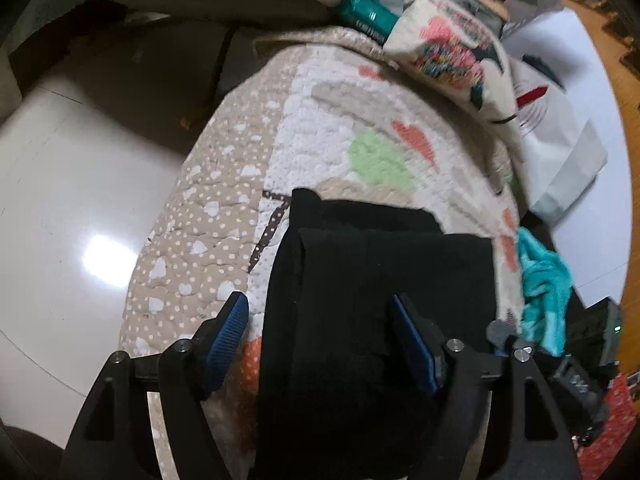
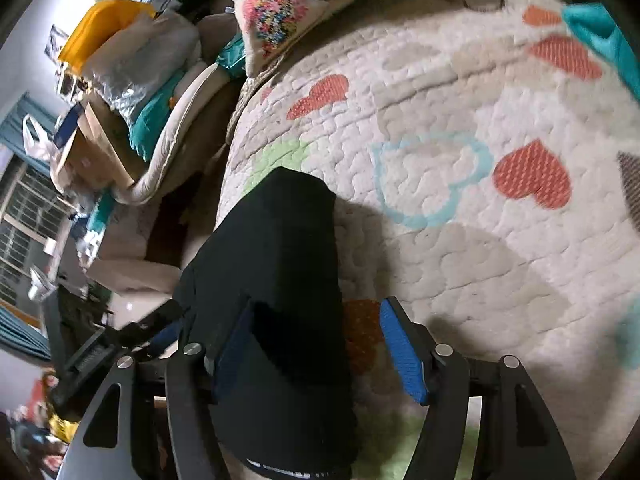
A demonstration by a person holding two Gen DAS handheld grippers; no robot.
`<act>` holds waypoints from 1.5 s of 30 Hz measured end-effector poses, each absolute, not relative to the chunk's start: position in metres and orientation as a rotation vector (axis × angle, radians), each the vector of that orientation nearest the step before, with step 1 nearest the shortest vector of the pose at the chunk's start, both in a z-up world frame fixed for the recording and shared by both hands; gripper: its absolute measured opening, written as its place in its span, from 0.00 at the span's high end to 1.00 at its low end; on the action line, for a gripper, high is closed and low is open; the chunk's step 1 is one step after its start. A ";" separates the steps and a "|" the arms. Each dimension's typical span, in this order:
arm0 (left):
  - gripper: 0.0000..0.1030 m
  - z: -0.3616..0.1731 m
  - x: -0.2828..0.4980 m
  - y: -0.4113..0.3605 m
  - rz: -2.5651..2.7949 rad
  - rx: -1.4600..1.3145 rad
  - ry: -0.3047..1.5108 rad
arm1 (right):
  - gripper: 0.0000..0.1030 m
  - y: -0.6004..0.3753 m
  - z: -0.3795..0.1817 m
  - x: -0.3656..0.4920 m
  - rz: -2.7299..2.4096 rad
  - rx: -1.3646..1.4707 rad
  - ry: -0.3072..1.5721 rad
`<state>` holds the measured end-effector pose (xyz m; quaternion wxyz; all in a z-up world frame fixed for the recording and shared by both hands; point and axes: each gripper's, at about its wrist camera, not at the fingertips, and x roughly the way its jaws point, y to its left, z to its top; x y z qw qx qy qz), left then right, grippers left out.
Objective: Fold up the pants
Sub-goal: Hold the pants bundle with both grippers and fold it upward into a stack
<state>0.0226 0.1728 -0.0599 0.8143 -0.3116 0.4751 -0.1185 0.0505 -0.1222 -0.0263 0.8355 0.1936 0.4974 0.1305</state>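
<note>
Black pants (image 1: 372, 288) lie folded in layers on a quilted heart-pattern bedspread (image 1: 320, 120). My left gripper (image 1: 318, 320) is open, its blue pads (image 1: 230, 332) spread on either side of the near part of the pants, above the cloth. In the right wrist view the pants (image 2: 280, 248) run forward as a dark folded strip. My right gripper (image 2: 316, 328) is open with the strip lying between its blue pads (image 2: 402, 352); the cloth covers part of the left pad. I cannot tell whether the pads touch the cloth.
A patterned pillow (image 1: 452, 48) lies at the bed's far end. A teal cloth (image 1: 544, 292) sits at the bed's right edge. A glossy white floor (image 1: 60, 200) is on the left. Boxes and bags (image 2: 112, 92) are piled beside the bed.
</note>
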 end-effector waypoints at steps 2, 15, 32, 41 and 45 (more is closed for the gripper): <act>0.19 -0.068 0.027 0.169 -0.245 -0.662 1.024 | 0.28 -0.123 -0.030 0.054 0.287 0.418 1.053; 0.61 -0.057 0.028 0.154 -0.349 -0.684 1.071 | 0.63 -0.110 -0.048 0.078 0.402 0.497 1.099; 0.67 -0.005 0.118 0.088 -0.400 -0.641 1.037 | 0.71 -0.149 0.017 0.131 0.302 0.425 0.973; 0.62 -0.033 0.148 0.074 -0.361 -0.623 1.078 | 0.71 -0.169 -0.018 0.168 0.227 0.394 1.039; 0.61 -0.034 0.152 0.073 -0.374 -0.623 1.079 | 0.70 -0.174 -0.027 0.173 0.225 0.417 1.042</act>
